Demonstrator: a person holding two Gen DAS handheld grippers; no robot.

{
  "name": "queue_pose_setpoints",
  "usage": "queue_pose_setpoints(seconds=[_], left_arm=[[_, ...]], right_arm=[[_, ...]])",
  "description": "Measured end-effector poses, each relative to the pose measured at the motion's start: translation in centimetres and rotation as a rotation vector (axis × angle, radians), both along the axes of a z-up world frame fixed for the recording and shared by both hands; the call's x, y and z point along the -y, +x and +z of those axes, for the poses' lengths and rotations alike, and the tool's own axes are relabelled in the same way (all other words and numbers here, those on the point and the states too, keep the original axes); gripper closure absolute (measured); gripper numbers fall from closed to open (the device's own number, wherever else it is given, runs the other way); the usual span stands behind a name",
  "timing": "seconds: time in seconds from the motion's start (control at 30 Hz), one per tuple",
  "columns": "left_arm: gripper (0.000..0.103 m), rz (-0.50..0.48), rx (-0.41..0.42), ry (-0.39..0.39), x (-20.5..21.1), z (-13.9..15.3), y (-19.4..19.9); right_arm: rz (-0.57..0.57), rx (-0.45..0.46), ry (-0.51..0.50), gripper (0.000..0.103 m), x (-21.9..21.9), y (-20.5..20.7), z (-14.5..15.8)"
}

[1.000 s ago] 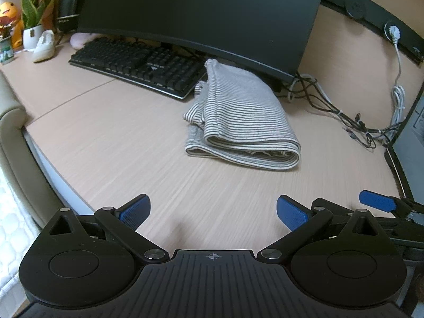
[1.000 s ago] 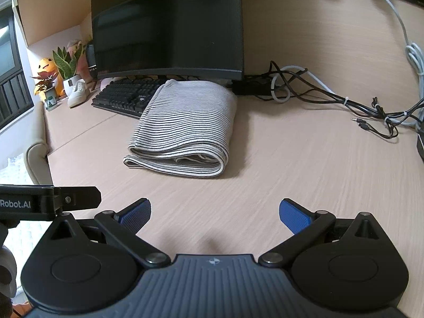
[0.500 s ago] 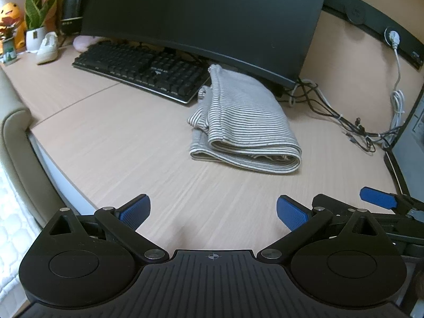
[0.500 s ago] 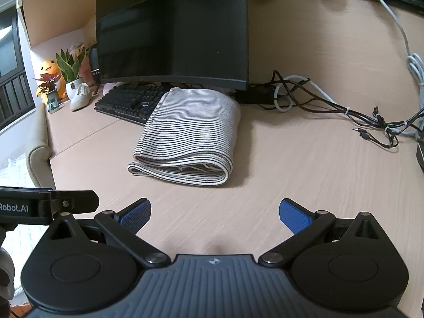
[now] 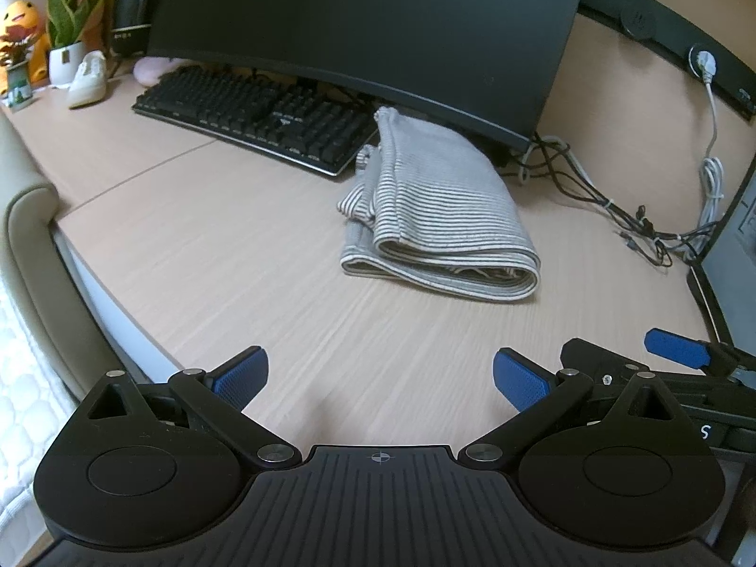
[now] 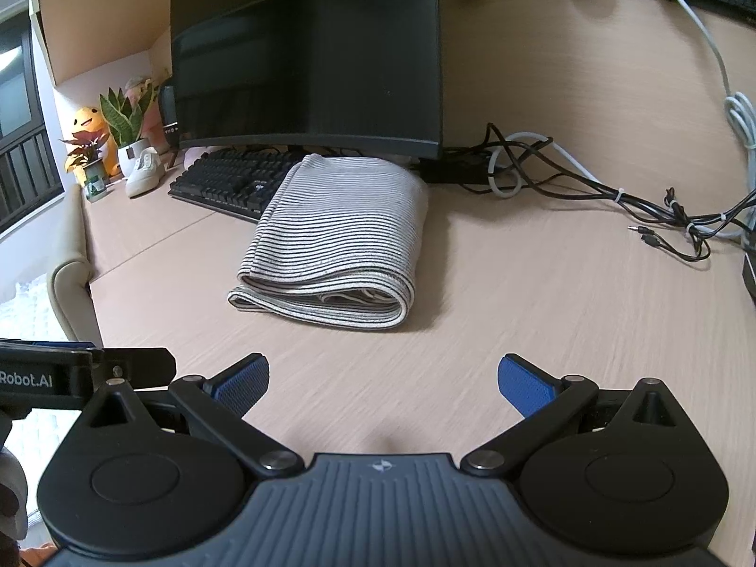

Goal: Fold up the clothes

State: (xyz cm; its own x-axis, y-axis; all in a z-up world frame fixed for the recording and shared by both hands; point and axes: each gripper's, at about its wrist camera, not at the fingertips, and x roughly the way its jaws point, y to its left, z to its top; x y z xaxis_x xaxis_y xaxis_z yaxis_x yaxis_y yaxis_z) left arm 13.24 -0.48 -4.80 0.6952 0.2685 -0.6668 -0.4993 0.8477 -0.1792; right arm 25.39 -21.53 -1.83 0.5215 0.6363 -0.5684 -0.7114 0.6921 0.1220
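My left gripper (image 5: 380, 375) sits nearest the camera with its blue-padded fingers spread wide and nothing between them, above the near part of the wooden desk (image 5: 212, 260). My right gripper (image 6: 382, 378) is likewise spread apart and holds nothing; it hangs just beside the left one. Beyond both, apart from either gripper, the striped garment (image 6: 335, 241) lies folded into a compact stack on the desk, its rolled fold edge facing me. Its far end touches or nearly touches the black keyboard (image 6: 227, 179) and lies under the lower edge of the dark monitor (image 6: 307, 56). Tangled cables (image 6: 614, 193) lie to the right, potted plants (image 6: 127, 127) far left.
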Motion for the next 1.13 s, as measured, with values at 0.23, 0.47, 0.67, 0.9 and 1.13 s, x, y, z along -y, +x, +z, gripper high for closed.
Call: queue_pose_setpoints(seconds=[0.23, 0.47, 0.67, 0.9, 1.13], left_arm=[[0.0, -0.001, -0.005, 0.0, 0.1, -0.1, 0.2], [0.0, 0.0, -0.014, 0.002, 0.5, -0.2, 0.4], [0.0, 0.0, -0.024, -0.002, 0.5, -0.4, 0.6], [0.0, -0.002, -0.026, -0.01, 0.3, -0.7, 0.8], [0.0, -0.029, -0.002, 0.012, 0.4, -0.7, 1.3]], right_arm=[[0.003, -0.006, 0.001, 0.0, 0.2, 0.2, -0.1], [0.003, -0.015, 0.005, 0.0, 0.5, 0.6, -0.3], [0.002, -0.023, 0.007, 0.0, 0.5, 0.8, -0.5], [0.005, -0.03, 0.003, 0.0, 0.4, 1.0, -0.6], [0.001, -0.053, 0.003, 0.0, 0.3, 1.7, -1.0]])
